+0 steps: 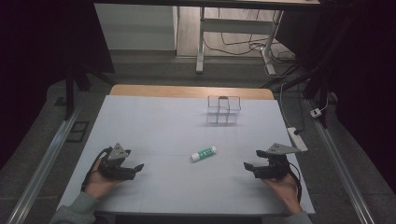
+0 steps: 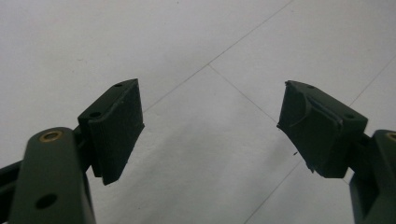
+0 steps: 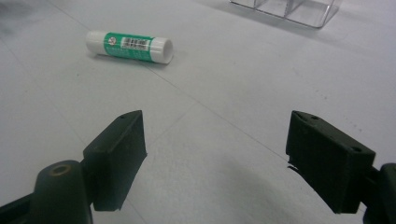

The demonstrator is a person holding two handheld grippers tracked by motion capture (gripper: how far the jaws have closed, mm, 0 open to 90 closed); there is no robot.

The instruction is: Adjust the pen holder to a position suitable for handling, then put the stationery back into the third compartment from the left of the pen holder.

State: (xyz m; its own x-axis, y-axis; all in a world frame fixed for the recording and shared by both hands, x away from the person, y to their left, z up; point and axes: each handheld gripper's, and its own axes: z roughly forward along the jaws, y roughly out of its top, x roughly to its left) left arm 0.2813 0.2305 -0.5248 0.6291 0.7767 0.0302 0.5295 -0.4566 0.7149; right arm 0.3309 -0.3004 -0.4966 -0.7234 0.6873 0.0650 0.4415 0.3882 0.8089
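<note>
Glue stick (image 3: 129, 46) before right gripper (image 3: 215, 158)

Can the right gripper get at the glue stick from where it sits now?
Probably yes: the right gripper is open, and bare table lies between it and the glue stick.

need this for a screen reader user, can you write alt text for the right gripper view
A green and white glue stick lies on its side on a pale grey table, beyond the open right claw, whose two black jaws rise wide apart from the bottom edge. The base of a clear plastic organiser sits at the top edge.
</note>
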